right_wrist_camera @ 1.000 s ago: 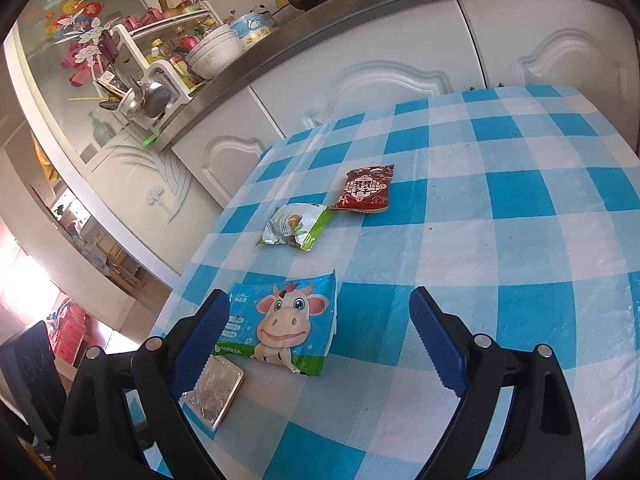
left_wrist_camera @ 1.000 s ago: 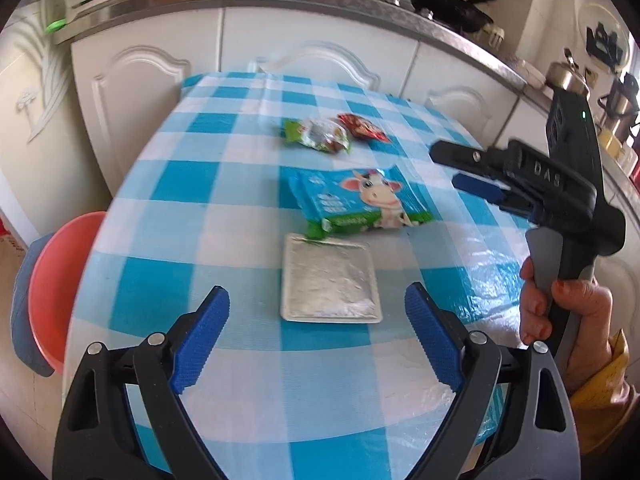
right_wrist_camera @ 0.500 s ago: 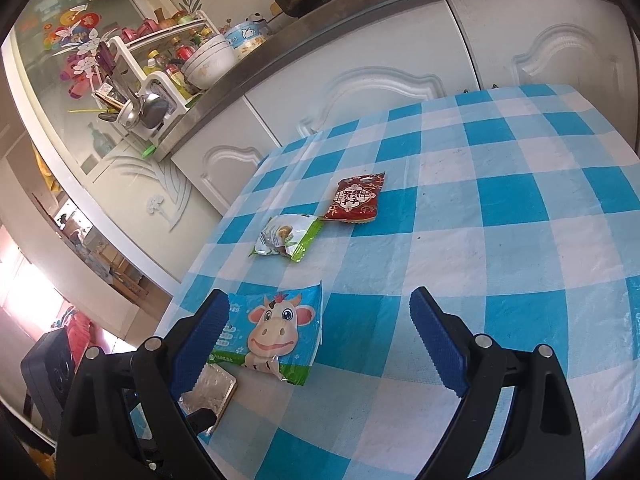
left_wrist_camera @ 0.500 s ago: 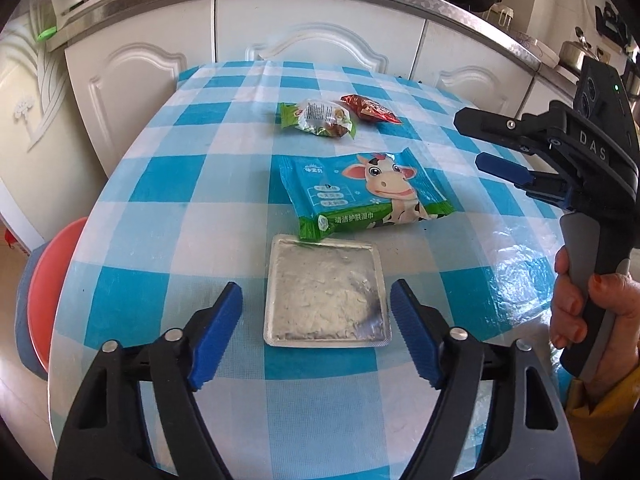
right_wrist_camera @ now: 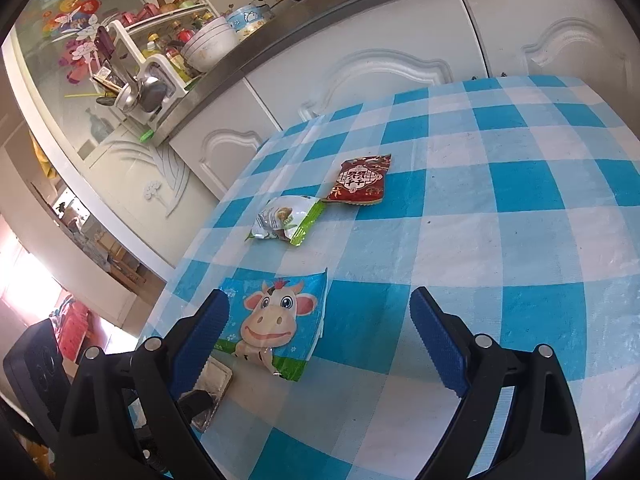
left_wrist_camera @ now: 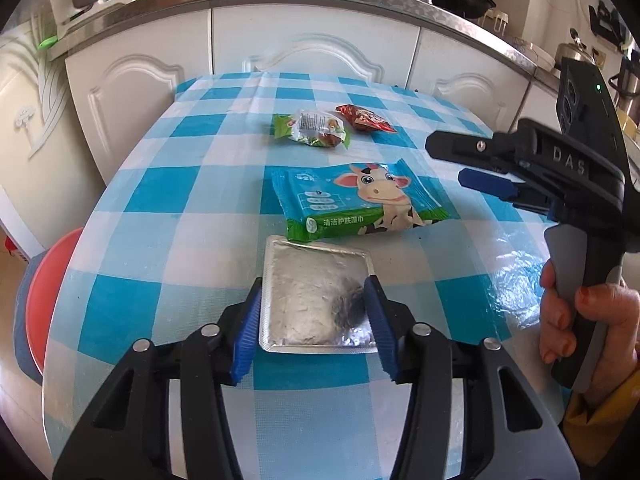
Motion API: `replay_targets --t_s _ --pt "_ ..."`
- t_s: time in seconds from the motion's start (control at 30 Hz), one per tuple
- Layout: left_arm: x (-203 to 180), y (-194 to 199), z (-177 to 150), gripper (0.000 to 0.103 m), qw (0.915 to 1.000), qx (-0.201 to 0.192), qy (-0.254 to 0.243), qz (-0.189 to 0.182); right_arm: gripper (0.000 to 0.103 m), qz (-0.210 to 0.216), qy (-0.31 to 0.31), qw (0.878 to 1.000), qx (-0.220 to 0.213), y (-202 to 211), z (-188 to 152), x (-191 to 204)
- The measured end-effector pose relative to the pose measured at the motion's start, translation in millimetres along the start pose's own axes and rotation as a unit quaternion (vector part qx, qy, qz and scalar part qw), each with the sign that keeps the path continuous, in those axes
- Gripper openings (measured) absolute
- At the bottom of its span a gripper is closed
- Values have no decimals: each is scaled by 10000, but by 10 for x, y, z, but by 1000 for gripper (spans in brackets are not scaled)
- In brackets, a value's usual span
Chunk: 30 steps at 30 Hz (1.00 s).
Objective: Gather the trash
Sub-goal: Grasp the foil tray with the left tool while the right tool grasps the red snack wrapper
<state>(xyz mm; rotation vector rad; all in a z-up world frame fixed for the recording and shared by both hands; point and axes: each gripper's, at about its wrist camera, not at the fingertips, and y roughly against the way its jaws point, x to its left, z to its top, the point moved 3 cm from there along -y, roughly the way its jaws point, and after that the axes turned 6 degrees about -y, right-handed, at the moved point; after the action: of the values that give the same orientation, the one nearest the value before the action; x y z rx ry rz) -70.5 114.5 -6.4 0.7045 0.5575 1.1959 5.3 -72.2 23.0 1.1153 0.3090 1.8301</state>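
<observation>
on the checked worktop [left_wrist_camera: 160, 216] we see four bits of trash in a row. nearest us, our left gripper [left_wrist_camera: 316, 320] is closing around a silver foil pack [left_wrist_camera: 312, 296]; its blue pads sit at the pack's two side edges, and we cannot tell whether they press yet. just beyond lies a wipes pack [left_wrist_camera: 356, 200] with a cartoon cow and the print "清洁护肤湿巾". farther off are a green wrapper [left_wrist_camera: 312, 128] and a red wrapper [left_wrist_camera: 364, 118] with white characters too small for us to read. our right gripper [right_wrist_camera: 320, 332], marked "das" on its body, hangs above the worktop with jaws wide apart, holding nothing.
</observation>
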Motion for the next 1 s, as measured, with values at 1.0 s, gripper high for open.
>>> replay_targets --t_s 1.0 --pt "-138 -16 -6 56 9977 -16 -668 -144 68 -1420 552 9880 269 -928 841 43"
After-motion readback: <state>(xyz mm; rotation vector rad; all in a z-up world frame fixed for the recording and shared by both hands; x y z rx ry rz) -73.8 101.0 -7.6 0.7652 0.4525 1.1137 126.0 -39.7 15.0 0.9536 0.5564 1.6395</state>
